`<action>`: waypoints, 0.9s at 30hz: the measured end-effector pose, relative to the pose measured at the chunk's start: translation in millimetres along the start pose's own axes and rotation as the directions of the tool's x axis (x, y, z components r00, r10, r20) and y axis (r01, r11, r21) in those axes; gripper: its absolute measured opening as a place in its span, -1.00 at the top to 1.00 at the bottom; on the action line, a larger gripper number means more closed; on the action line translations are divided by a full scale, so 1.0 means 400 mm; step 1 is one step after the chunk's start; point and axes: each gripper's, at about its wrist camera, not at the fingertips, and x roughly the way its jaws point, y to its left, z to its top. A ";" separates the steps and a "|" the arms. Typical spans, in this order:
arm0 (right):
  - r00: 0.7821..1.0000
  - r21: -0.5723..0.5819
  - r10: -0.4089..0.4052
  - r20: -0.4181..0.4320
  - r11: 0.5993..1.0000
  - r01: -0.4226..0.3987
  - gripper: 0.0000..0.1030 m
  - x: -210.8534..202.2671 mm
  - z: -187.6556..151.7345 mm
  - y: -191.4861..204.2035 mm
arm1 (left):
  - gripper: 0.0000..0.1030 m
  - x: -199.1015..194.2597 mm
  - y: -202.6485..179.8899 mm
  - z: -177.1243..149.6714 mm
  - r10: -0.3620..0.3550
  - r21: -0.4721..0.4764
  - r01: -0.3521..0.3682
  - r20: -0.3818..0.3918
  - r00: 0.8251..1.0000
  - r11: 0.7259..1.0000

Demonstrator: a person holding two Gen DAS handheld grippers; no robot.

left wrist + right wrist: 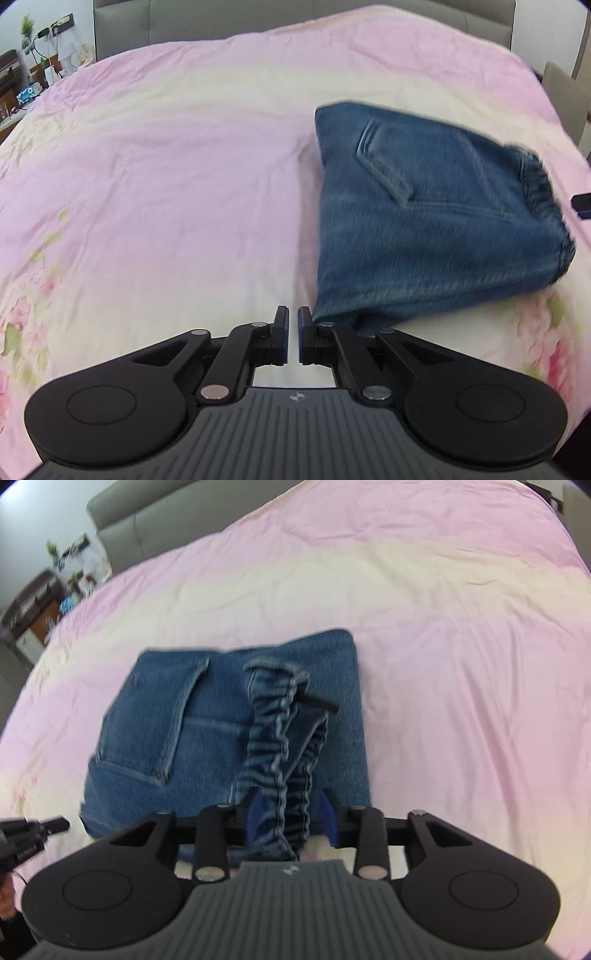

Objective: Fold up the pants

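Now the left tool (292, 325) sits clenched and empty; folded blue denim pants (229, 716) lie at twelve o'clock, elastic waistband (280, 746) between the released right tool (291, 812) pads.

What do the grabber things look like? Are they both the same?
Yes, they match. Each hand-held gripper, left and right, has a grey ribbed body, two round black discs, black link arms with silver pins, and blue pads on its black fingers. A small emblem marks the grey body.

folded pants (229, 731) on bed (461, 664), waistband (284, 738) on top
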 end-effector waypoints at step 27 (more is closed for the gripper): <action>0.970 0.037 0.232 0.066 0.971 -0.235 0.69 0.091 0.161 0.048 | 0.68 0.139 -0.010 0.228 -0.136 -0.165 0.152 0.104 0.985 0.975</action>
